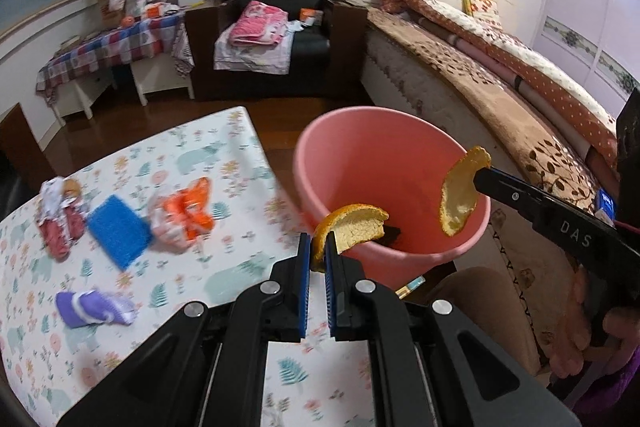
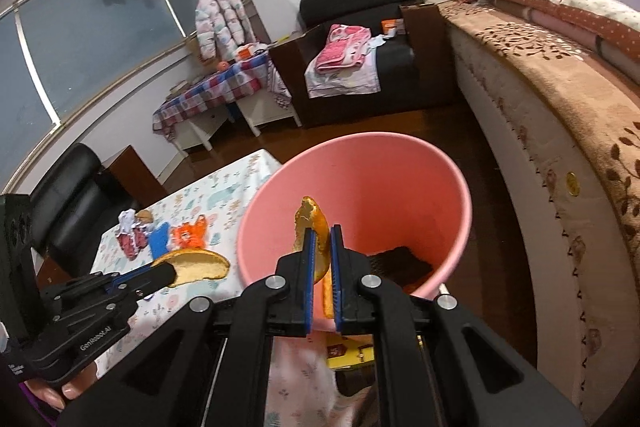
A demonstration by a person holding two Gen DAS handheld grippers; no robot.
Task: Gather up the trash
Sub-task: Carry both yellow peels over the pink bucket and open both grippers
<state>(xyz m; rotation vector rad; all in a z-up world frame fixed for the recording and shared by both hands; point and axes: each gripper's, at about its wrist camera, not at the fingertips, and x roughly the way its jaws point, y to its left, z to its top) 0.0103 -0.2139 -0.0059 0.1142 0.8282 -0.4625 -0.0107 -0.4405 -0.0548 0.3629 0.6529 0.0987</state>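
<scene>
Two pieces of orange peel are held over a pink bin (image 1: 400,187). The left gripper (image 1: 319,255) is clamped on one peel (image 1: 356,227), which sticks out past its fingertips over the bin's near rim. The right gripper (image 2: 322,247) is clamped on the other peel (image 2: 310,223), which stands up above its fingertips over the bin's mouth. Something dark (image 2: 400,263) lies at the bottom of the bin, below and ahead of both grippers. To the left of the left gripper, on the flower-patterned table (image 1: 224,163), lie an orange wrapper (image 1: 188,211), a blue sponge (image 1: 118,231), a red and white wrapper (image 1: 60,219) and a purple cloth (image 1: 92,307). A bed (image 1: 500,107) runs along to the right of the bin.
</scene>
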